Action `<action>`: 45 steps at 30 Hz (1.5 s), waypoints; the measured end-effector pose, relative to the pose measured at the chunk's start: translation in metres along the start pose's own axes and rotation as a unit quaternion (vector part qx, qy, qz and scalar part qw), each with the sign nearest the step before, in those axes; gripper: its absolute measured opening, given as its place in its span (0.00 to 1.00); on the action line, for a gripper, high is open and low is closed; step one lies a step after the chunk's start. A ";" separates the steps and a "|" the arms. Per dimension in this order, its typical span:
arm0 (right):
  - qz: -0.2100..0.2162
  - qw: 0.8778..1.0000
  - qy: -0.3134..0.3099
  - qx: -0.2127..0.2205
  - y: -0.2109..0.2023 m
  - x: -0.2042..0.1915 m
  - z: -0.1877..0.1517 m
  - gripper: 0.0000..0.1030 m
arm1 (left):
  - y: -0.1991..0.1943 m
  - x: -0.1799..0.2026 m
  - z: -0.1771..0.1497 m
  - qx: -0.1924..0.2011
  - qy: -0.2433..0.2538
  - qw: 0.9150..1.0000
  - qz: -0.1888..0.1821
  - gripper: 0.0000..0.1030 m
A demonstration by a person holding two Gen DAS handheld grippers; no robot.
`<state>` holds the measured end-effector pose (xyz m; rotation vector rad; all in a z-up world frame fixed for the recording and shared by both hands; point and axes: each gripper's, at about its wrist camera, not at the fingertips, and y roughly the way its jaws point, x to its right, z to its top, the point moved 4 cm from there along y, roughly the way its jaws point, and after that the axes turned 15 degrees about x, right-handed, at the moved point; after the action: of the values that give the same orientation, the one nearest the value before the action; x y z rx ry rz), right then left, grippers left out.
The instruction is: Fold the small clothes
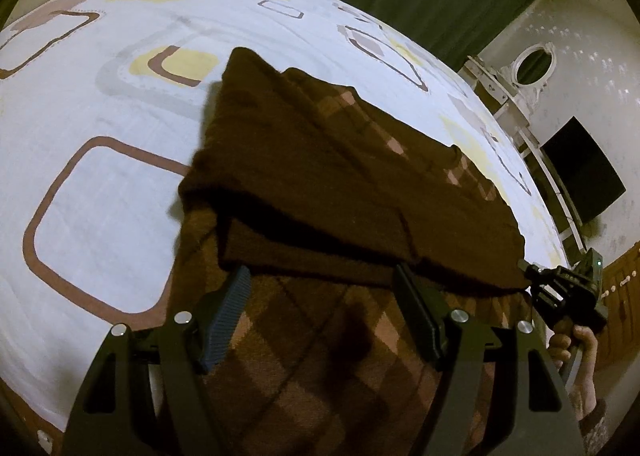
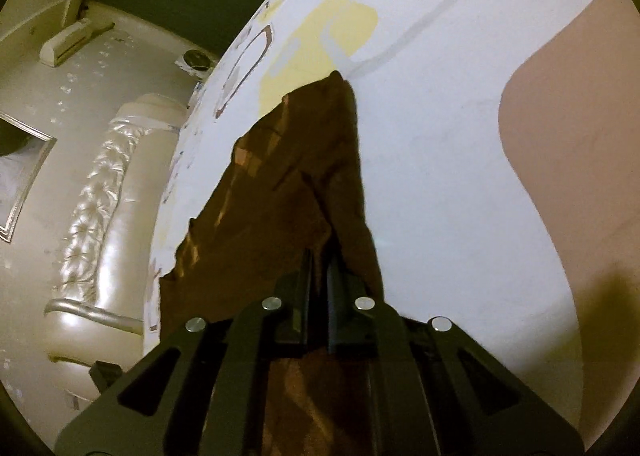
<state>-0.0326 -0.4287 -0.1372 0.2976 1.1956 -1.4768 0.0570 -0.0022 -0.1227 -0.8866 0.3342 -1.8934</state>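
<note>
a dark brown knitted garment (image 1: 320, 175) with lighter tan checks is lying partly folded on the bed (image 1: 100, 115), near its right edge. the left tongs (image 1: 320, 312) are standing wide over the checked layer, pads just beside the folded hem. the right tongs (image 2: 320, 268) are pinching that hem's corner, jaws nearly together.

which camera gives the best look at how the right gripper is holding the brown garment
The right wrist view: the right gripper has its jaws shut on a pinched edge of the brown garment. The left wrist view shows that gripper only small, at the garment's far corner.
</note>
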 end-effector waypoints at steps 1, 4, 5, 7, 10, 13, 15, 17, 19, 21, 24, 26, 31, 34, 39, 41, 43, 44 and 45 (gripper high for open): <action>0.003 1.000 0.000 -0.002 -0.001 -0.001 0.001 0.09 | -0.002 0.001 0.000 -0.002 0.003 1.000 -0.001 0.70; 0.013 1.000 0.000 -0.003 -0.010 -0.003 0.005 0.18 | -0.010 0.006 0.001 -0.008 0.009 1.000 -0.010 0.70; 0.013 1.000 -0.003 0.003 -0.015 -0.003 0.008 0.20 | -0.017 0.008 0.005 -0.007 0.010 1.000 -0.016 0.70; 0.019 1.000 -0.007 0.022 -0.024 -0.006 0.017 0.26 | -0.031 0.011 0.016 0.008 -0.003 0.999 -0.031 0.70; 0.029 0.999 -0.013 0.032 -0.024 -0.013 0.030 0.29 | -0.041 0.013 0.039 0.030 -0.024 0.998 -0.052 0.70; 0.031 0.999 -0.025 0.024 -0.008 -0.021 0.039 0.29 | -0.029 0.014 0.057 0.040 -0.017 0.998 -0.044 0.73; 0.028 0.999 -0.036 0.020 0.007 -0.026 0.046 0.29 | -0.014 0.013 0.062 0.037 -0.009 0.999 -0.034 0.73; 0.025 0.999 -0.037 0.020 0.016 -0.029 0.051 0.29 | 0.006 0.009 0.063 0.026 -0.007 1.000 -0.015 0.73; 0.019 0.999 -0.043 0.016 0.025 -0.029 0.056 0.29 | 0.019 0.000 0.059 0.010 -0.010 1.000 -0.001 0.73; 0.009 0.999 -0.048 0.012 0.033 -0.028 0.058 0.29 | 0.028 -0.009 0.054 -0.002 -0.014 1.000 0.019 0.73; 0.001 0.998 -0.055 -0.009 0.042 -0.025 0.055 0.29 | 0.029 -0.019 0.049 -0.003 -0.027 0.999 0.023 0.73; 0.007 0.998 -0.058 -0.015 0.041 -0.026 0.052 0.31 | 0.028 -0.019 0.047 -0.002 -0.018 0.999 0.028 0.73; 0.013 0.998 -0.063 -0.021 0.037 -0.026 0.050 0.31 | 0.027 -0.019 0.043 0.003 -0.005 0.999 0.039 0.73; 0.013 0.998 -0.060 -0.008 0.032 -0.024 0.054 0.37 | 0.024 -0.022 0.041 0.011 -0.018 0.999 0.036 0.73; 0.008 0.997 -0.072 -0.023 0.038 -0.023 0.047 0.37 | 0.026 -0.021 0.040 0.011 -0.011 0.999 0.038 0.73; 0.006 0.997 -0.075 -0.023 0.039 -0.024 0.046 0.26 | 0.025 -0.021 0.040 0.010 -0.008 0.999 0.039 0.73; -0.003 0.996 -0.084 -0.026 0.041 -0.024 0.046 0.07 | 0.025 -0.021 0.040 0.011 -0.010 0.999 0.038 0.73; -0.008 0.996 -0.089 -0.025 0.041 -0.023 0.046 0.05 | 0.025 -0.022 0.041 0.011 -0.012 0.999 0.037 0.73; -0.009 0.995 -0.093 -0.022 0.040 -0.023 0.047 0.04 | 0.025 -0.022 0.041 0.012 -0.014 0.999 0.036 0.73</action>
<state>0.0290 -0.4447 -0.1189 0.1167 1.0826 -1.4582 0.1077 0.0111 -0.1185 -0.8742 0.3214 -1.8133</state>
